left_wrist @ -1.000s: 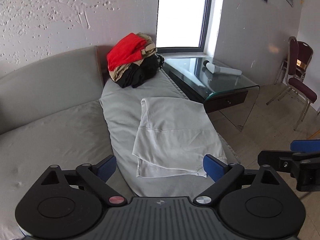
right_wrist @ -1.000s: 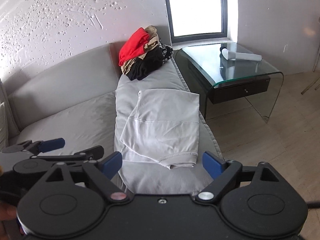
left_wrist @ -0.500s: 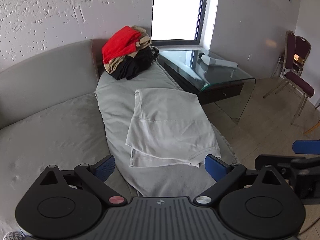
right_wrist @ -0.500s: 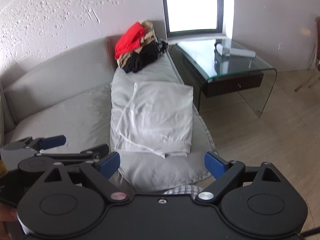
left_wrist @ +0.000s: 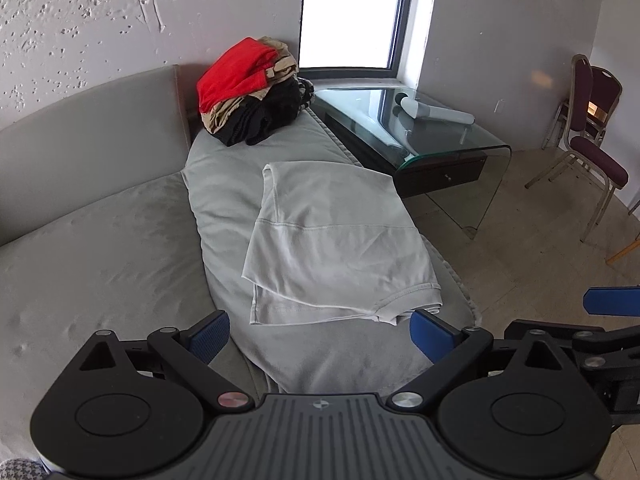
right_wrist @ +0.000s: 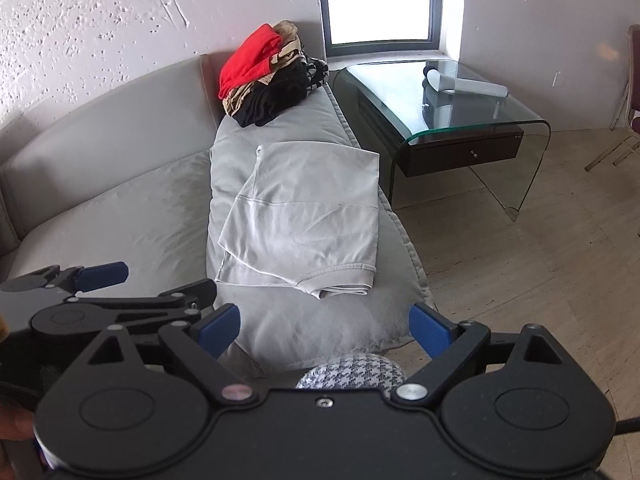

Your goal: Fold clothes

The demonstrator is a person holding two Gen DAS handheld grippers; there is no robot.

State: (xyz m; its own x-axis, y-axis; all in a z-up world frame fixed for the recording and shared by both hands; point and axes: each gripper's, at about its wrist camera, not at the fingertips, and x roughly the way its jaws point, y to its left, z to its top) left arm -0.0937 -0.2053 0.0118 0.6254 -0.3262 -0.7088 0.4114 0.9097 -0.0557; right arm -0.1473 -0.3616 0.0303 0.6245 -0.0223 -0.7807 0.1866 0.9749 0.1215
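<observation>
A pale grey folded garment [left_wrist: 336, 240] [right_wrist: 308, 216] lies flat on the long grey sofa cushion [left_wrist: 224, 176] [right_wrist: 320, 328]. A heap of clothes, red on top over tan and black [left_wrist: 248, 92] [right_wrist: 268, 76], sits at the cushion's far end. My left gripper [left_wrist: 320, 334] hangs open above the cushion's near end, short of the garment, holding nothing. My right gripper [right_wrist: 324, 330] is open too and equally empty, back from the garment's near hem. Each gripper shows at the edge of the other's view.
A grey sofa seat [left_wrist: 100, 264] and backrest [left_wrist: 88, 120] lie left of the cushion. A glass side table [left_wrist: 432, 128] [right_wrist: 460, 104] with a white cylindrical object [left_wrist: 436, 112] stands to the right. Maroon chairs [left_wrist: 588, 128] stand by the far wall. Houndstooth fabric [right_wrist: 352, 372] shows below my right gripper.
Both grippers have drawn back and up from the garment, which now sits farther away in both views. The garment itself has not moved. Both stay open.
</observation>
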